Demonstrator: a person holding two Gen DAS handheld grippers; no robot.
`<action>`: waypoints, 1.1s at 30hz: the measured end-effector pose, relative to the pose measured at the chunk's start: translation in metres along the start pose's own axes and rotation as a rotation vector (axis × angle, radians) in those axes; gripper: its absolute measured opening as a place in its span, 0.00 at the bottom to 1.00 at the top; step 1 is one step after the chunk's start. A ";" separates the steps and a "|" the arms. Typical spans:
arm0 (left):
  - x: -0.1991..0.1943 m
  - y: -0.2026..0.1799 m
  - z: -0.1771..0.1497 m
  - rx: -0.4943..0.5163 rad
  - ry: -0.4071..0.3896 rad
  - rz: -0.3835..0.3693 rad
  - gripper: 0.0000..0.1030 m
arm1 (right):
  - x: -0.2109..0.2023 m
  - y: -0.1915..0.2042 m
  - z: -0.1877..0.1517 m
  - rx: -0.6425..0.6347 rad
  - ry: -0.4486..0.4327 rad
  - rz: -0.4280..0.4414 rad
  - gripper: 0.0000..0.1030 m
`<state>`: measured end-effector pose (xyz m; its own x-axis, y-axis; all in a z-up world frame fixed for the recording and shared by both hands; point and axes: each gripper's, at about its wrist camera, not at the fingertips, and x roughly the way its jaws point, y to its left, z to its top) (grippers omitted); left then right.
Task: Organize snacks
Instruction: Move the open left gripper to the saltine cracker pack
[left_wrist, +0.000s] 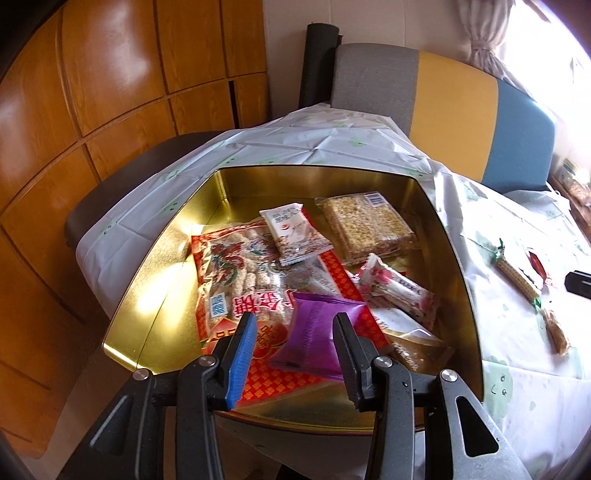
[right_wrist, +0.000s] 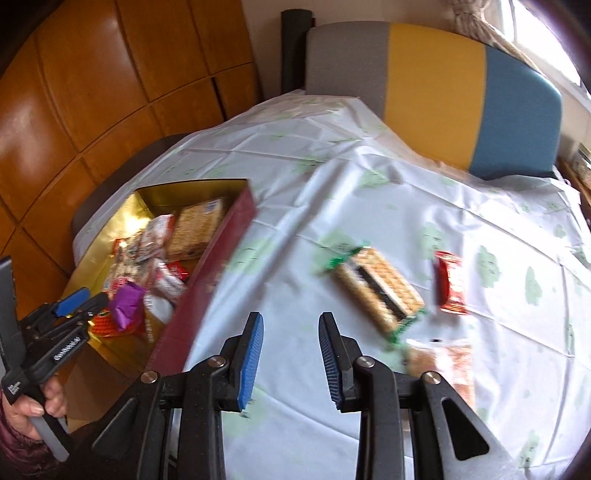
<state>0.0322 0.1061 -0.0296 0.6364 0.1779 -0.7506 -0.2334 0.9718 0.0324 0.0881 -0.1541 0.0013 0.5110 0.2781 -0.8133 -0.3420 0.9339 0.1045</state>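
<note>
A gold tin (left_wrist: 147, 295) with a maroon outer wall (right_wrist: 207, 273) holds several snacks: a big red bag (left_wrist: 236, 280), a white packet (left_wrist: 293, 234), a cereal bar (left_wrist: 365, 225) and a pink-white packet (left_wrist: 399, 291). On top lies a purple packet (left_wrist: 317, 336). My left gripper (left_wrist: 295, 319) hangs over it, open; a gap shows beside the blue pad. In the right wrist view that left gripper (right_wrist: 88, 297) sits at the tin's near end, a hand on its handle. My right gripper (right_wrist: 291, 319) is open and empty above the tablecloth, right of the tin.
A green-ended wafer pack (right_wrist: 380, 291), a red packet (right_wrist: 451, 282) and an orange packet (right_wrist: 443, 365) lie on the white tablecloth (right_wrist: 332, 192). A grey, yellow and blue chair back (right_wrist: 436, 85) stands behind the table. Wooden cabinets (left_wrist: 110, 92) fill the left.
</note>
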 end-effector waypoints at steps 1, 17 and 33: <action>-0.001 -0.002 0.000 0.006 -0.002 -0.003 0.42 | -0.003 -0.009 -0.001 0.008 -0.001 -0.017 0.30; -0.023 -0.077 0.024 0.162 -0.038 -0.127 0.45 | -0.024 -0.174 -0.039 0.320 0.042 -0.326 0.30; 0.039 -0.212 0.049 0.177 0.241 -0.384 0.60 | -0.027 -0.191 -0.042 0.423 0.046 -0.318 0.31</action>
<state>0.1423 -0.0855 -0.0331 0.4589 -0.2195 -0.8609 0.1273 0.9752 -0.1808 0.1058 -0.3492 -0.0207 0.4989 -0.0353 -0.8660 0.1773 0.9822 0.0622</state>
